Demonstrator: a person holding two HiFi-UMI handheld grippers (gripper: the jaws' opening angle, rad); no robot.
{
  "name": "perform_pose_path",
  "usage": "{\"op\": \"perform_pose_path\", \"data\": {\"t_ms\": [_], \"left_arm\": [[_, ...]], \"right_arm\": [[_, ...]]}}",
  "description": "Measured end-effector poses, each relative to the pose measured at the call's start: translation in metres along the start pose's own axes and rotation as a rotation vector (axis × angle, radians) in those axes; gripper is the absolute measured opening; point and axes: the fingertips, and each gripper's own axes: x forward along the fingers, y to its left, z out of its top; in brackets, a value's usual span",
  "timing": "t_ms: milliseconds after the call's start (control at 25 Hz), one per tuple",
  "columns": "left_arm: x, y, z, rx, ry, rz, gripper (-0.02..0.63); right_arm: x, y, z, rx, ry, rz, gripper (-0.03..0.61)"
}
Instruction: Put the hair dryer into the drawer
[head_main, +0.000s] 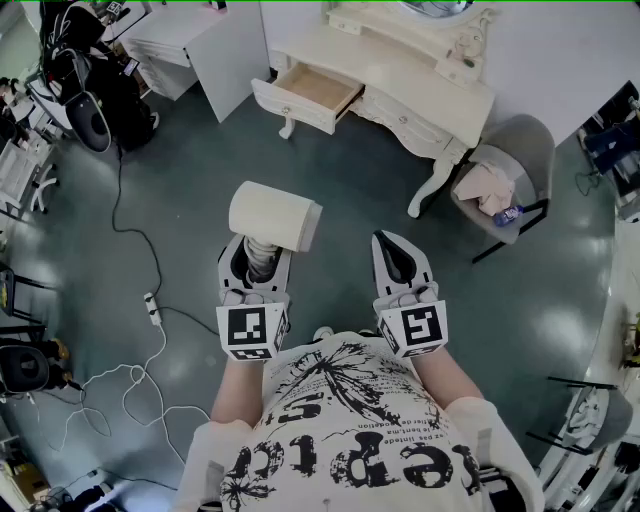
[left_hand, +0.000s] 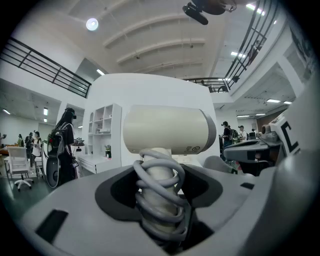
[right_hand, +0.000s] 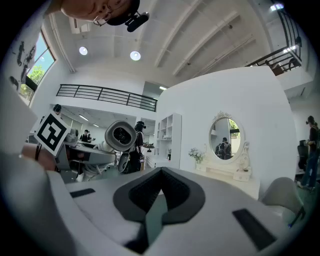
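A cream hair dryer (head_main: 272, 215) stands upright in my left gripper (head_main: 258, 255), which is shut on its handle; a grey cord is coiled round that handle. In the left gripper view the dryer's barrel (left_hand: 167, 130) lies crosswise above the left gripper (left_hand: 160, 200). My right gripper (head_main: 397, 258) is held beside it, shut, with nothing in it. From the right gripper (right_hand: 159, 200) the dryer's nozzle (right_hand: 120, 136) shows at the left. Ahead across the floor, the cream dresser's drawer (head_main: 312, 92) is pulled open and looks empty.
The dresser (head_main: 420, 90) carries an oval mirror (right_hand: 225, 137). A grey chair (head_main: 520, 160) with cloth and a bottle stands to its right. A white cabinet (head_main: 200, 45) and a dark bag (head_main: 90, 100) are at left. A power strip (head_main: 152, 308) and cables lie on the floor.
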Motion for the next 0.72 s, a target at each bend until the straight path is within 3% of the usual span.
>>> {"op": "perform_pose_path", "data": {"t_ms": [720], "left_arm": [[-0.02, 0.03, -0.009, -0.028, -0.001, 0.004, 0.252]], "right_arm": [[0.013, 0.027, -0.004, 0.021, 0.015, -0.006, 0.017]]}}
